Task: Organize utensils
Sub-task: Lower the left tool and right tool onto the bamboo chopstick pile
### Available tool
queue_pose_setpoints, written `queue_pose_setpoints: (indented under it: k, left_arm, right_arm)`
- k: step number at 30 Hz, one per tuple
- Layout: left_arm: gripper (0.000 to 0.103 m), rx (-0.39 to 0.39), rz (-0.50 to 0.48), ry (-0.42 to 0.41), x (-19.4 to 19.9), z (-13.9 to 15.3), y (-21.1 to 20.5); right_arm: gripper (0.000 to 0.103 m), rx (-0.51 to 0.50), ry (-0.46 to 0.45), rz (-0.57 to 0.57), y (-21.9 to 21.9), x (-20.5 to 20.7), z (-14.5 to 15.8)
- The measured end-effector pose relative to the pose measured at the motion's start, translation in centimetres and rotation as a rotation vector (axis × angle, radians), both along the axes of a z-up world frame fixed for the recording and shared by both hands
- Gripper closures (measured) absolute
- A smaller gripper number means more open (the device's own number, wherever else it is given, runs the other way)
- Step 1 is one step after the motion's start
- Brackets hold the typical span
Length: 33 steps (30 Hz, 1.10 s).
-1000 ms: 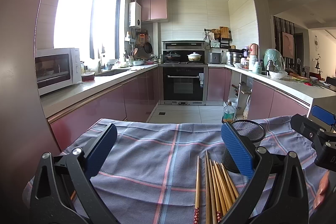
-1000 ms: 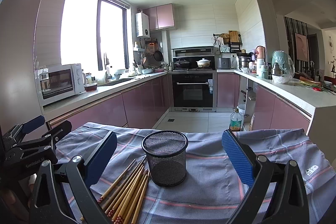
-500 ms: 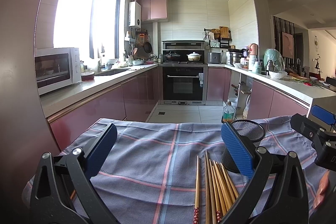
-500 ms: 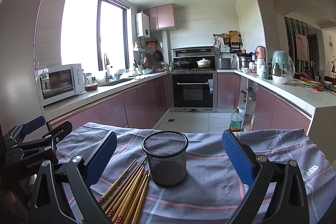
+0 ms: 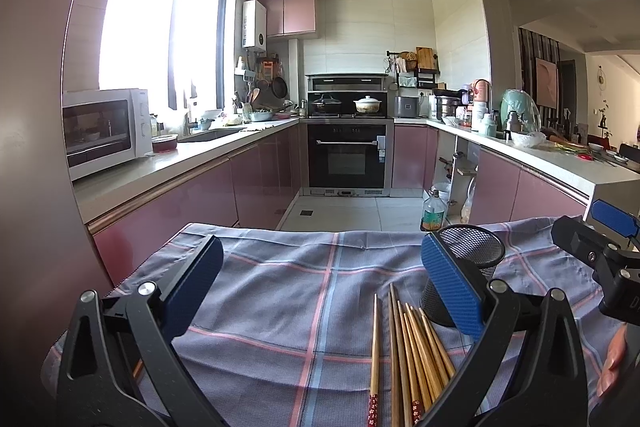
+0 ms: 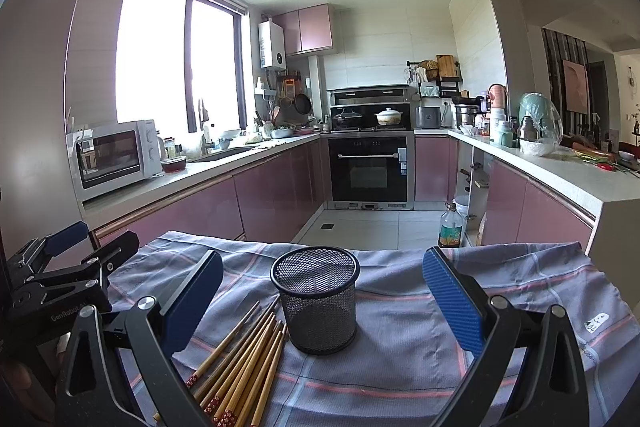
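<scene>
Bamboo chopsticks with red patterned ends [image 6: 240, 359] lie fanned beside the black wire-mesh cup [image 6: 316, 297]; both wide-open, empty grippers, left gripper [image 5: 320, 291] and right gripper [image 6: 324, 299], should pinch few sticks mid-length

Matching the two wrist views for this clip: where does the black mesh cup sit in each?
Left wrist: mesh cup at lower right, partly behind the right blue finger.
Right wrist: mesh cup at lower centre, unobstructed.
Shared landmark: the chopsticks lying beside it.

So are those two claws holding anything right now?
No. The left claw and right claw are both open and empty. The chopsticks lie loose on the cloth, beside the mesh cup.
</scene>
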<state>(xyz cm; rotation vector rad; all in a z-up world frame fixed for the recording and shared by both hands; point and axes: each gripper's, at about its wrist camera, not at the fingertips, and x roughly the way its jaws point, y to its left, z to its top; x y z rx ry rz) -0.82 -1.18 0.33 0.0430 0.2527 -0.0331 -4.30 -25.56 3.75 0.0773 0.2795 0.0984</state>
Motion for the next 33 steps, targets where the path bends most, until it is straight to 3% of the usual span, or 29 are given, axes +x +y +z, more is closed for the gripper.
queue_pose_setpoints:
  k: [8,15,19,20,23,29,33]
  left_arm:
    - [0.005,-0.01,-0.019,0.046,1.0,-0.5,0.5]
    - [0.005,0.038,-0.08,0.217,3.7,-3.6,0.5]
    - [0.009,0.062,-0.127,0.31,5.2,-6.1,0.1]
    - [0.014,0.078,-0.133,0.329,5.6,-6.6,-0.1]
    - [0.024,0.104,-0.16,0.372,6.6,-8.1,-0.6]
    - [0.036,0.124,-0.202,0.464,8.9,-10.4,-1.6]
    - [0.042,0.121,-0.227,0.519,10.1,-11.6,-2.0]
  right_arm:
    - [0.007,0.01,0.037,0.033,0.1,0.3,-0.2]
    - [0.008,-0.043,0.173,0.149,1.6,1.7,-2.2]
    - [0.032,-0.057,0.303,0.24,2.9,3.0,-4.2]
    - [0.043,-0.057,0.334,0.256,3.2,3.4,-4.7]
    - [0.061,-0.048,0.435,0.282,3.6,4.7,-6.4]
    - [0.084,-0.035,0.593,0.313,4.6,6.7,-9.8]
    - [0.088,-0.028,0.64,0.313,5.0,7.4,-10.8]
